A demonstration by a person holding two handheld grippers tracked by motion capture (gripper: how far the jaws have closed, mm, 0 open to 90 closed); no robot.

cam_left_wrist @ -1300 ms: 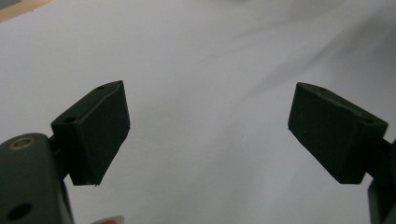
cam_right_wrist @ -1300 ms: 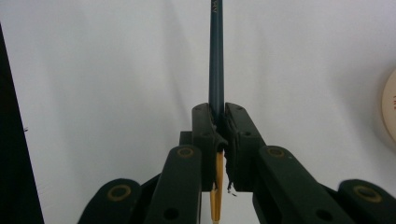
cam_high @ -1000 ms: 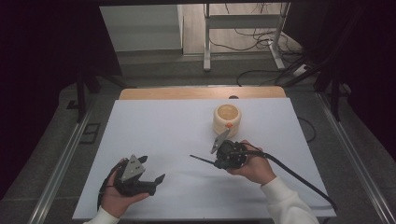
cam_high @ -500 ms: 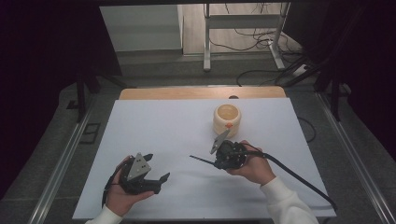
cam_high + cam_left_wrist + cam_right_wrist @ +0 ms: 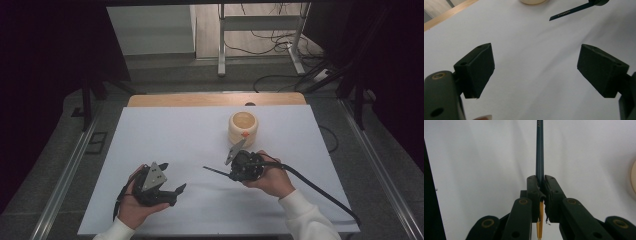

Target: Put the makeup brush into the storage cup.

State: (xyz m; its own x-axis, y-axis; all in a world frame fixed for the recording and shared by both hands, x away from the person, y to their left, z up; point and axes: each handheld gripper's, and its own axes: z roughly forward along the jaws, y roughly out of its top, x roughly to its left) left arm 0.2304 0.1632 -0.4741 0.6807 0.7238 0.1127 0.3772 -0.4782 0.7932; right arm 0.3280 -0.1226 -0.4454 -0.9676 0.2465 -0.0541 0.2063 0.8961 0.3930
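Right gripper view: pencil clamped between right gripper jaws; left gripper agape.

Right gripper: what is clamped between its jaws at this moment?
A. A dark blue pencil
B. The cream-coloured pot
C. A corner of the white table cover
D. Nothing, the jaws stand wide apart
A. In the right gripper view the right gripper has its jaws pressed together on a dark blue pencil, whose shaft sticks out ahead of them over the white table cover; the cream-coloured pot stands apart, untouched.
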